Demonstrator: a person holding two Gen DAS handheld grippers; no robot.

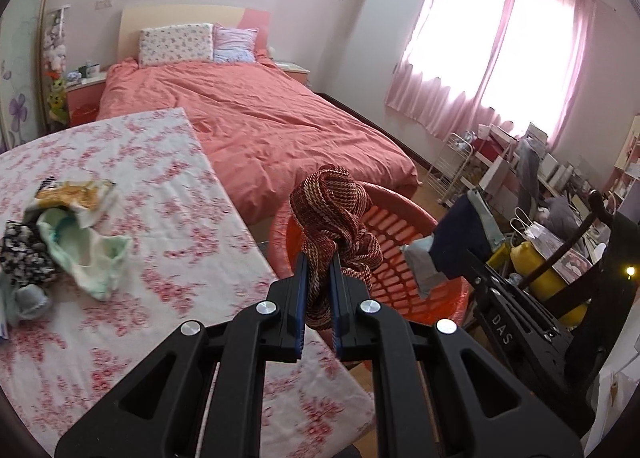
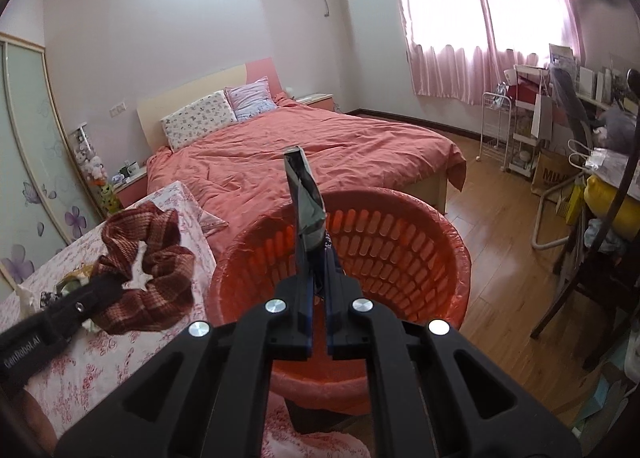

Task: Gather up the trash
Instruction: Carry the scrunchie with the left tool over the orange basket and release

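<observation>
My left gripper (image 1: 320, 270) is shut on a dark red checked scrunchie (image 1: 334, 213) and holds it above the table's right edge, beside the orange basket (image 1: 400, 254). It also shows in the right wrist view (image 2: 148, 270). My right gripper (image 2: 318, 278) is shut on a dark blue and silver wrapper (image 2: 306, 201) that stands up over the orange basket (image 2: 400, 254); the wrapper also shows in the left wrist view (image 1: 424, 262). A heap of crumpled wrappers and cloth (image 1: 68, 234) lies on the floral tablecloth (image 1: 160, 185) at the left.
A bed with a coral cover (image 1: 248, 113) stands behind the table and basket. A cluttered desk and a wire rack (image 2: 520, 129) line the right wall under pink curtains. A dark chair (image 2: 592, 266) stands at the right on the wooden floor (image 2: 500, 238).
</observation>
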